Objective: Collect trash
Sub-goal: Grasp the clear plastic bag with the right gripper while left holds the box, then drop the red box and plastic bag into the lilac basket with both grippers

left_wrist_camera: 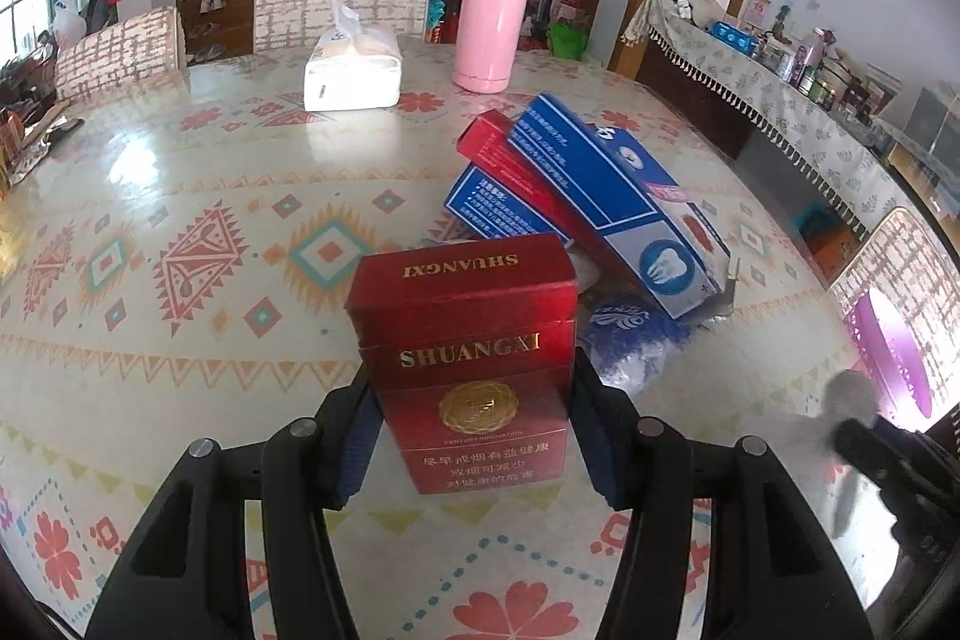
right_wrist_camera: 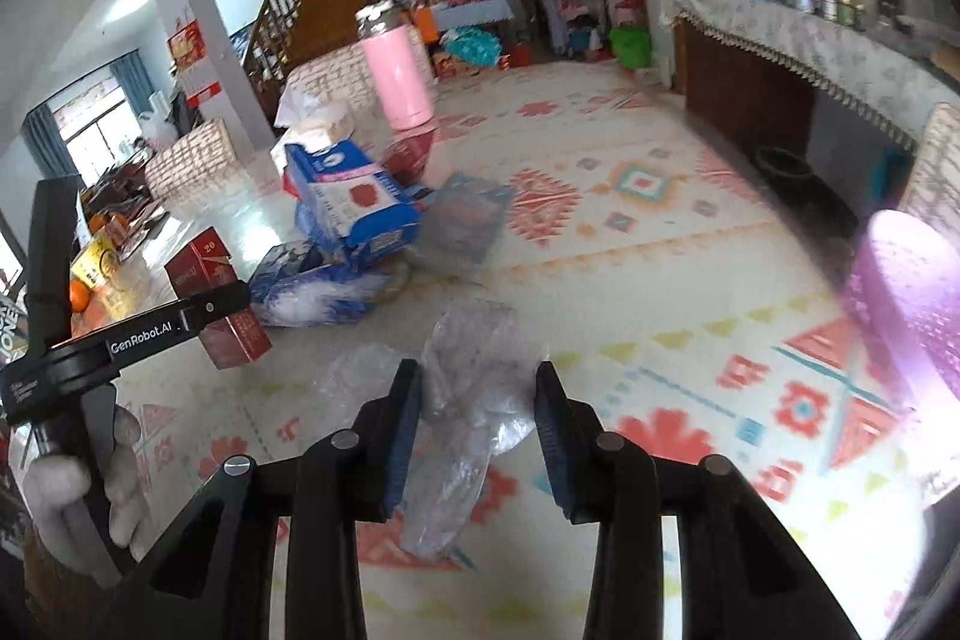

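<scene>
My left gripper [left_wrist_camera: 471, 436] is shut on a red Shuangxi cigarette pack [left_wrist_camera: 468, 352], held upright; the pack also shows in the right wrist view [right_wrist_camera: 219, 298] with the left gripper around it. Behind it lies a pile of blue and red toothpaste boxes [left_wrist_camera: 588, 184] and a blue-and-white plastic bag [left_wrist_camera: 630, 340]. My right gripper [right_wrist_camera: 477, 424] has its jaws around a crumpled clear plastic wrapper [right_wrist_camera: 474, 370], apparently lifted off the table; whether they press it is unclear.
A pink bottle [left_wrist_camera: 492, 22] and a tissue pack [left_wrist_camera: 354, 67] stand at the far side of the patterned table [left_wrist_camera: 180, 220]. A purple object [right_wrist_camera: 906, 316] is at the right edge. Chairs surround the table; a cluttered sideboard [left_wrist_camera: 780, 82] is on the right.
</scene>
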### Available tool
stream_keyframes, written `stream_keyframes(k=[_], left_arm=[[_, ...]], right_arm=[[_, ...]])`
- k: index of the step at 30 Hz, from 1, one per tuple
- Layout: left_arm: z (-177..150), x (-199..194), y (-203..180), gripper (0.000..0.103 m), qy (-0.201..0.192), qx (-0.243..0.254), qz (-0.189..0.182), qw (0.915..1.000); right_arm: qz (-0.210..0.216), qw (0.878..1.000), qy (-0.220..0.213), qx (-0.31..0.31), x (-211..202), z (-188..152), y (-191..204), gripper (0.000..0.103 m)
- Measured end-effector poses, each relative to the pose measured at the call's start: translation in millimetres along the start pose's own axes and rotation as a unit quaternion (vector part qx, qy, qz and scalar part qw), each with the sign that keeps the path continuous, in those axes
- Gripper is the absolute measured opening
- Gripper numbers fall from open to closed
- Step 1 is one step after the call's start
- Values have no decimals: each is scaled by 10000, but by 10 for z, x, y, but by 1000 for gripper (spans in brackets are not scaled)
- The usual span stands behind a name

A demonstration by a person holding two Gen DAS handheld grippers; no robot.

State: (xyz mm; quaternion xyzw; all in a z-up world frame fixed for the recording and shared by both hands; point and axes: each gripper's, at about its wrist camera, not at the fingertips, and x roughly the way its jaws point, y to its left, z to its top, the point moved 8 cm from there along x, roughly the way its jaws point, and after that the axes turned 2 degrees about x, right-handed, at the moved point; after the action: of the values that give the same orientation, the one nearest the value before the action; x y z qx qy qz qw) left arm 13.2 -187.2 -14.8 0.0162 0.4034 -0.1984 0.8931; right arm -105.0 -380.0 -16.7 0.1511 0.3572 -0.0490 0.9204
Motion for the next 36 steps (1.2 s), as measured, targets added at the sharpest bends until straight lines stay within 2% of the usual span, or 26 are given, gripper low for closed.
stream_keyframes(k=[7,11,15,18,21,27,36], left_arm=[[-53,53,-101,57,40,211,88,9997],[-65,58,-160,57,-42,431,285,9987],[-37,12,-244,56,-55,492,318,9983],[-14,-136,-469,56,-189,713,231,9970],[-10,-262,-769,56,-233,899,-35,9957],[62,-379,-1599,56,-229,1392,-587,9883],[135,-90,-2943,56,284,1709,-1624,9714]], right_arm=[[-405,9986,-326,61,-397,-105,-341,41],[-606,9970,-458,171,-552,-145,-576,41],[-664,9953,-578,396,-714,-157,-882,41],[-698,9937,-667,576,-830,-171,-1128,41],[-724,9920,-738,726,-915,-184,-1372,41],[-710,9880,-938,1000,-1089,-158,-1766,41],[-1045,9783,-1257,1270,-1384,25,-2446,41]])
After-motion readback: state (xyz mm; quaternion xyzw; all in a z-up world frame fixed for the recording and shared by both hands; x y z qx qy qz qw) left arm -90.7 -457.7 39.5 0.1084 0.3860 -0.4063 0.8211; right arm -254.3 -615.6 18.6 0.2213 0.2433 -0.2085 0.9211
